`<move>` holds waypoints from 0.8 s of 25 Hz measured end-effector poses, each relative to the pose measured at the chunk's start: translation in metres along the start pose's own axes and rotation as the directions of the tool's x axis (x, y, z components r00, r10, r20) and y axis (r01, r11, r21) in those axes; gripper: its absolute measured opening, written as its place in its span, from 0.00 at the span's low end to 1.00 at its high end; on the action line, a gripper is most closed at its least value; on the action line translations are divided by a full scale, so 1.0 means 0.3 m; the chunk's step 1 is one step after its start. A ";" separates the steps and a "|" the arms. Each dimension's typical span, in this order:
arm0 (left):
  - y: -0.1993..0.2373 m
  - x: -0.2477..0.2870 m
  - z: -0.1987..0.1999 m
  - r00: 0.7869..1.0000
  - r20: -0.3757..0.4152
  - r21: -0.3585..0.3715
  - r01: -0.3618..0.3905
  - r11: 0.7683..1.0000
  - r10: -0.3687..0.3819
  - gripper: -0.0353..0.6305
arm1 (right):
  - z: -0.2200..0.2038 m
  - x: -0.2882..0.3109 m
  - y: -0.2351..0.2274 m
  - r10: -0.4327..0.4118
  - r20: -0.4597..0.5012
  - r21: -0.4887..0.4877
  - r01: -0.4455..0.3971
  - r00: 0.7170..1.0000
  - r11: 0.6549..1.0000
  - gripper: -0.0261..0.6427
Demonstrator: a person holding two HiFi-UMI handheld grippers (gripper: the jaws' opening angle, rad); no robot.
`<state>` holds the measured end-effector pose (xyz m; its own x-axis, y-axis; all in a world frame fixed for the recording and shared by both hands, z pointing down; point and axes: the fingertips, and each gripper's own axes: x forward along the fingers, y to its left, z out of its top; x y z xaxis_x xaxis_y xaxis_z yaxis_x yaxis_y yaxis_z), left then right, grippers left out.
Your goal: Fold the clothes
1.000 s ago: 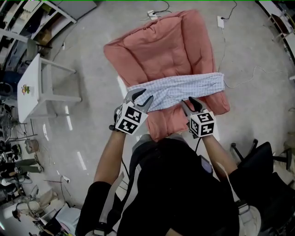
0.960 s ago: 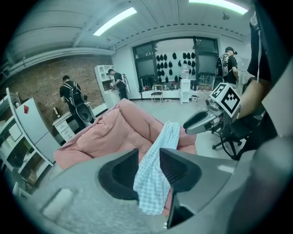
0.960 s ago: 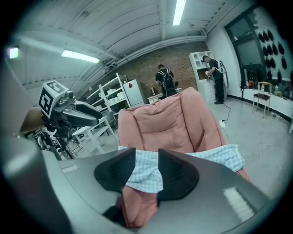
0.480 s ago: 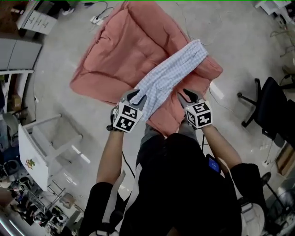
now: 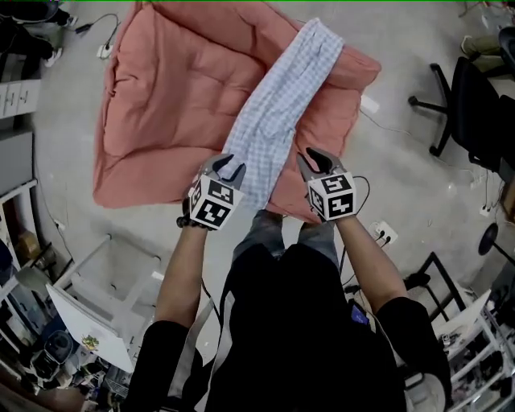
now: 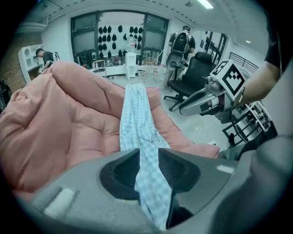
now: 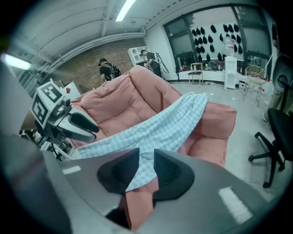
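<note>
Grip: left tongs point(image 5: 228, 166), right tongs point(image 5: 314, 159) clamp checked garment point(image 5: 282, 105) at pink cushion's point(image 5: 161, 96) near edge (right just closing tighter); lay flat, 2 corners level.

No readable text, brand, number or sign on anything in view.

Lab or workshop space: polished concrete floor point(image 5: 418, 177), office chair point(image 5: 473, 98), floor power strip point(image 5: 384, 234), ceiling strip light point(image 7: 124, 10).
</note>
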<state>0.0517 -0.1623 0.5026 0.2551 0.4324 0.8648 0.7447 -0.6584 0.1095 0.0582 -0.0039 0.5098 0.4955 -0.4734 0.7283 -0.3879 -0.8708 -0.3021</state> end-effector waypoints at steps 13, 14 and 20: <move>-0.237 0.293 -0.094 0.996 -0.063 -0.058 -0.066 0.996 0.062 0.22 | -0.085 0.289 -0.190 -0.073 -0.040 -0.232 0.062 0.997 0.971 0.19; -0.247 0.308 -0.111 0.994 -0.079 -0.064 -0.086 0.994 0.081 0.22 | -0.092 0.298 -0.198 -0.061 -0.043 -0.255 0.048 0.997 0.966 0.19; -0.283 0.366 -0.170 0.981 -0.159 -0.070 -0.127 0.989 0.115 0.23 | -0.154 0.358 -0.235 -0.008 -0.097 -0.368 -0.028 0.995 0.929 0.19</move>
<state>-0.0150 -0.0904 0.6132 0.2373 0.2502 0.9387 0.6612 -0.7495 0.0326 0.1029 0.0127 0.6377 0.4213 -0.4511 0.7868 -0.6607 -0.7469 -0.0744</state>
